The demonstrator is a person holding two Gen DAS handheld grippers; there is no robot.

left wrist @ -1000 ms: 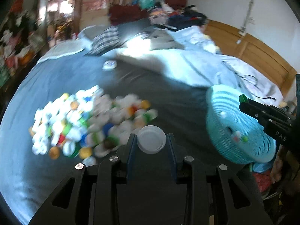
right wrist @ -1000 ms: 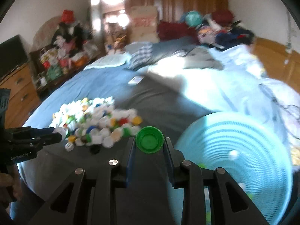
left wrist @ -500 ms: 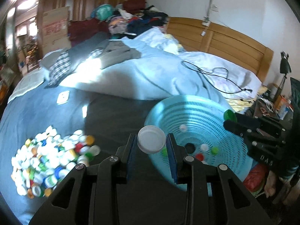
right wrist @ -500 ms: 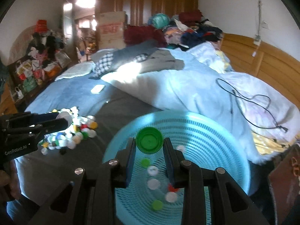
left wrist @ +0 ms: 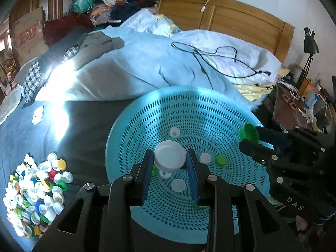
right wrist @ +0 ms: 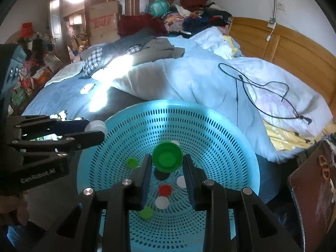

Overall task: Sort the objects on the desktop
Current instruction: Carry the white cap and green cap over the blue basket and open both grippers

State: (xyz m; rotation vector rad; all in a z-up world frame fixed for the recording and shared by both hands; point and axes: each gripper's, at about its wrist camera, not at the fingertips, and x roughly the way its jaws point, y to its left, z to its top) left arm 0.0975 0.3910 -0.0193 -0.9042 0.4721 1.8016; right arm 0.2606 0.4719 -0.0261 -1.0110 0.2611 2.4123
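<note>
Both grippers have been carried from the heap of mixed plastic bottle caps (left wrist: 35, 197) to above the perforated turquoise plastic basket (left wrist: 212, 109). A white plastic cap (left wrist: 170, 159) is clamped in the left gripper (left wrist: 170, 169), a green plastic cap (right wrist: 167, 157) in the right gripper (right wrist: 167, 169). Few caps have been binned; most of the heap is left.

A black cable (left wrist: 212, 52) snakes across the rumpled pale-blue duvet (left wrist: 134, 67) near the bed's wooden headboard (left wrist: 241, 19); clothes (right wrist: 189, 19) heap at its far edge beside a cardboard box (right wrist: 104, 21).
</note>
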